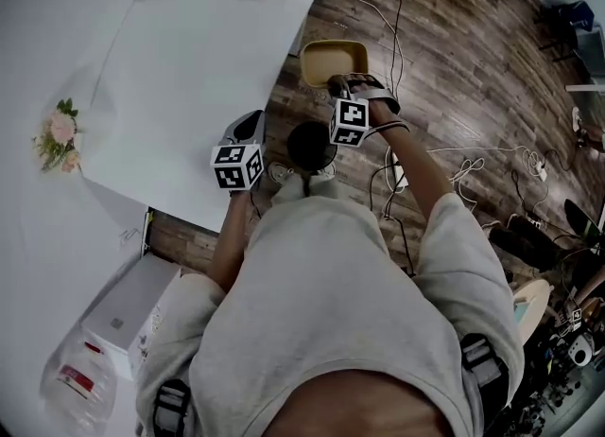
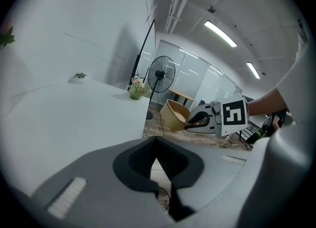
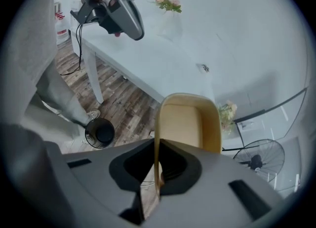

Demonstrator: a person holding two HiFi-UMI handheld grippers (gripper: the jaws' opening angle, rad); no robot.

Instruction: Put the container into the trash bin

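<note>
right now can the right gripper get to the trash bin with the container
Probably yes: the right gripper, jaws shut on the container, hangs above the floor near the open trash bin, with nothing between them.

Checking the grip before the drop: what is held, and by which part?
The right gripper pinches the tan container by its side wall; the left gripper is shut, empty.
</note>
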